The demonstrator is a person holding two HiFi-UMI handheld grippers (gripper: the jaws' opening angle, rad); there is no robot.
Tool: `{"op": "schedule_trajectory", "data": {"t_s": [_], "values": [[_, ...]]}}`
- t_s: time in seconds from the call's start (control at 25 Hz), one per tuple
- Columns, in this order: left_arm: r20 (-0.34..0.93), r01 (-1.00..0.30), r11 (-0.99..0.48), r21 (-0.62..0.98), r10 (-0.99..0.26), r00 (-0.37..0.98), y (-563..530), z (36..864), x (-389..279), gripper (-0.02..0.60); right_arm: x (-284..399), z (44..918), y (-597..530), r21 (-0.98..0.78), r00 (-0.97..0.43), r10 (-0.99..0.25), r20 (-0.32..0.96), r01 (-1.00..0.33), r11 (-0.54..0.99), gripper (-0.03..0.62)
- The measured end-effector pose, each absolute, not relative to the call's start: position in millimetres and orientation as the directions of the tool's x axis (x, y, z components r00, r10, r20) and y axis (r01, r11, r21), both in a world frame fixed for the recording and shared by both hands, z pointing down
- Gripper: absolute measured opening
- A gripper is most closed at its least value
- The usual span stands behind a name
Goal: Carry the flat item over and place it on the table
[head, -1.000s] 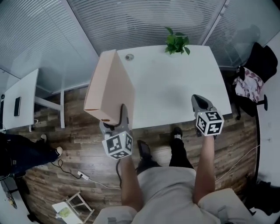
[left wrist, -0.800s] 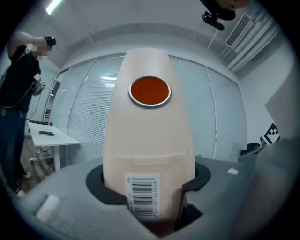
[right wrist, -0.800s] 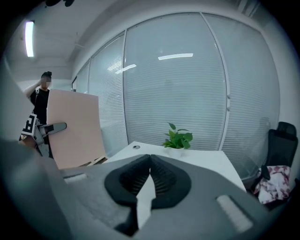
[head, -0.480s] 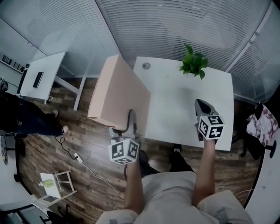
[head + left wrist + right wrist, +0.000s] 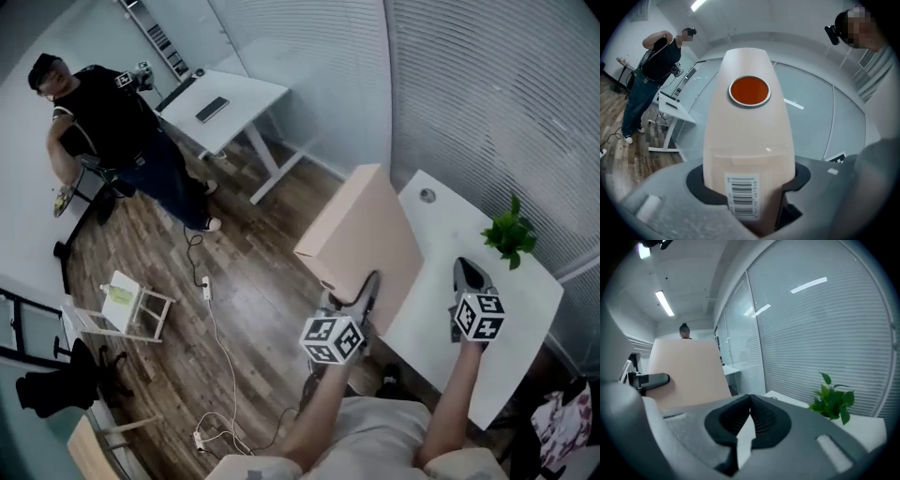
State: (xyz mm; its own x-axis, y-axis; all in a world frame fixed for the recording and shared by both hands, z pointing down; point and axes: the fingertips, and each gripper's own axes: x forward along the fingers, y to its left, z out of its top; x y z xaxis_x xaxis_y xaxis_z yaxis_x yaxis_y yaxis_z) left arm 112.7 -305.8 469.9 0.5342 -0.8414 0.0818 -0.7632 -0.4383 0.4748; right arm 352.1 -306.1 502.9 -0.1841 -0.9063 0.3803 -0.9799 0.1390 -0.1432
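So at this point the left gripper (image 5: 366,291) had its fingers clamped on the near short edge of the flat item (image 5: 361,239), a pale pinkish carton with a barcode label right at the grip. The carton wasn't lying flat. It stood up on edge, and its long axis ran straight away from the fingers, up and forward. In the head view it sat right along the left edge of the white desk (image 5: 441,239) and partly covered that edge, though I couldn't tell if it touched. The bare desktop lay off to the carton's right, so I'd guess the next move meant swinging it rightward and tipping the broad face down. The right gripper (image 5: 469,274) hovered over the desk with its fingers shut on nothing, closer to the potted plant (image 5: 511,239) than to the carton. The left forearm reached forward and a bit inward, with the right one roughly parallel.
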Motion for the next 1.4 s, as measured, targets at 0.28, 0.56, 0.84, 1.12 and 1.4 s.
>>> {"op": "schedule_trajectory", "data": {"t_s": [0.28, 0.56, 0.84, 1.12, 1.4], "values": [[0.081, -0.716, -0.391, 0.579, -0.845, 0.528, -263.1, 477.8, 101.6, 0.296, 315.9, 491.1, -286.2, -0.109, -0.311, -0.872, 0.378, -0.95, 0.292, 0.002], [0.097, -0.614, -0.342, 0.712, -0.818, 0.567, -232.0, 519.2, 129.9, 0.296, 342.1, 500.3, -273.4, -0.106, -0.328, -0.868, 0.372, -0.944, 0.311, 0.002], [0.082, -0.425, -0.28, 0.861, -0.749, 0.658, -215.5, 554.3, 175.0, 0.297, 346.8, 511.6, -266.7, -0.074, -0.38, -0.837, 0.394, -0.921, 0.383, 0.002], [0.104, -0.326, -0.193, 0.925, -0.698, 0.708, -204.2, 597.7, 219.2, 0.296, 346.4, 536.5, -258.0, 0.014, -0.418, -0.775, 0.474, -0.876, 0.481, 0.002], [0.114, -0.254, -0.111, 0.961, -0.679, 0.725, -212.9, 592.6, 224.4, 0.296, 339.4, 527.6, -263.2, -0.033, -0.43, -0.766, 0.479, -0.88, 0.474, 0.002]]}}
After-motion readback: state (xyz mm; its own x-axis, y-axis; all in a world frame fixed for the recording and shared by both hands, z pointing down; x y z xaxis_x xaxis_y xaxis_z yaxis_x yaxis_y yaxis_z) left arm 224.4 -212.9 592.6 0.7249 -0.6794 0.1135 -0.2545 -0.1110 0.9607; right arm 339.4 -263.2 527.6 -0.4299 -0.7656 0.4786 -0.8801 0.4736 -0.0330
